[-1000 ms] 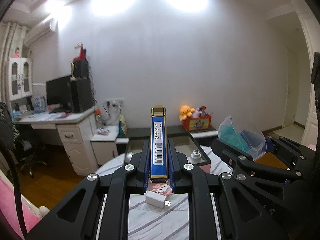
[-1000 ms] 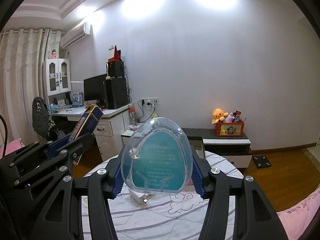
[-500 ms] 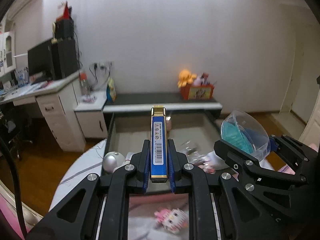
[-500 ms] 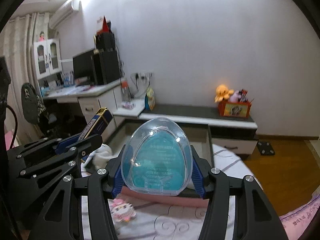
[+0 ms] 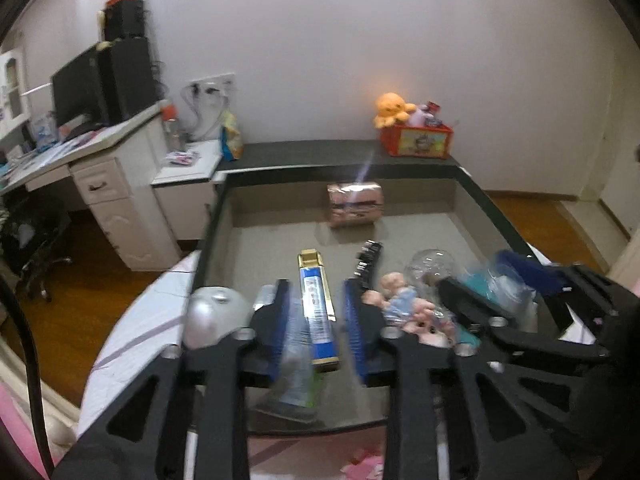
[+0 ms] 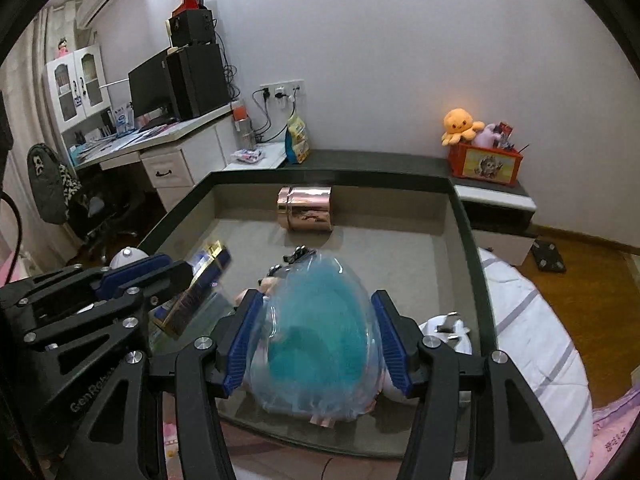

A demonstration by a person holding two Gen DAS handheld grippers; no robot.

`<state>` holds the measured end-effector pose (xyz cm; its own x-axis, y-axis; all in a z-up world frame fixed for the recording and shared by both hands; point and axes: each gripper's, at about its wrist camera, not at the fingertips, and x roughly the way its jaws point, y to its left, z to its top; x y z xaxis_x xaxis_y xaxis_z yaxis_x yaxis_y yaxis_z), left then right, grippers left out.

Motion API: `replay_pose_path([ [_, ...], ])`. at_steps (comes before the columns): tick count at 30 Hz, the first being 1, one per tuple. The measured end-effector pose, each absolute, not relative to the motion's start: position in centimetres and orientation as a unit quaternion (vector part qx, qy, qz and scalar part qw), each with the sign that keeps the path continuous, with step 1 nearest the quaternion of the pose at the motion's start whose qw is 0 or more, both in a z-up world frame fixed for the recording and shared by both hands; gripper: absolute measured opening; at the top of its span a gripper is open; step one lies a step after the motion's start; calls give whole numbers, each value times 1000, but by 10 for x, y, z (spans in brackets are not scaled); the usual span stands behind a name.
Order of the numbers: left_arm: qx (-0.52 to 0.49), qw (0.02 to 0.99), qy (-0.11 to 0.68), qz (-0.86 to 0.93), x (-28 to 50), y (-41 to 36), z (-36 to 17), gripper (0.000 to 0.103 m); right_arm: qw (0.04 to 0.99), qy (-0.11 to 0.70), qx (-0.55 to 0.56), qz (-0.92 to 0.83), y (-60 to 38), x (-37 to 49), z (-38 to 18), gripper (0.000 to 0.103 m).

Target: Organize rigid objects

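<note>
Both items being dropped into the bin

The left gripper [image 5: 316, 320] has just spread its fingers; the blue-and-gold box [image 5: 317, 312] sits loose between them, over the grey bin [image 6: 466, 220]. The right gripper [image 6: 316, 344] has also been opening, its fingers just off the blurred clear egg-shaped case [image 6: 316, 336]. Next, I judge: lift both grippers clear.
</note>
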<state>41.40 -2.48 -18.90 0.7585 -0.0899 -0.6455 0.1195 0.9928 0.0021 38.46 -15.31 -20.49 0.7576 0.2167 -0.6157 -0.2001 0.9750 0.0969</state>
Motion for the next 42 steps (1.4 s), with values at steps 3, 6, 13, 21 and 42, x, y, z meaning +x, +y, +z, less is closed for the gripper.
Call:
replay_pose_path([
  [3,1,941,334,-52,406,-7,-178,61,943,318,8,95,-158,375,-194,81],
  [6,-6,955,294,-38,378,3,-159,83,950,296,17,98,-163,361,-178,84],
  [13,9,976,216,-17,286,9,-114,97,966,237,29,101,-163,291,-129,94],
  [21,16,986,166,-13,183,9,-84,102,980,175,12,97,-157,193,-91,103],
  [42,30,998,58,17,42,-1,-40,102,994,84,-6,64,-162,38,-48,103],
])
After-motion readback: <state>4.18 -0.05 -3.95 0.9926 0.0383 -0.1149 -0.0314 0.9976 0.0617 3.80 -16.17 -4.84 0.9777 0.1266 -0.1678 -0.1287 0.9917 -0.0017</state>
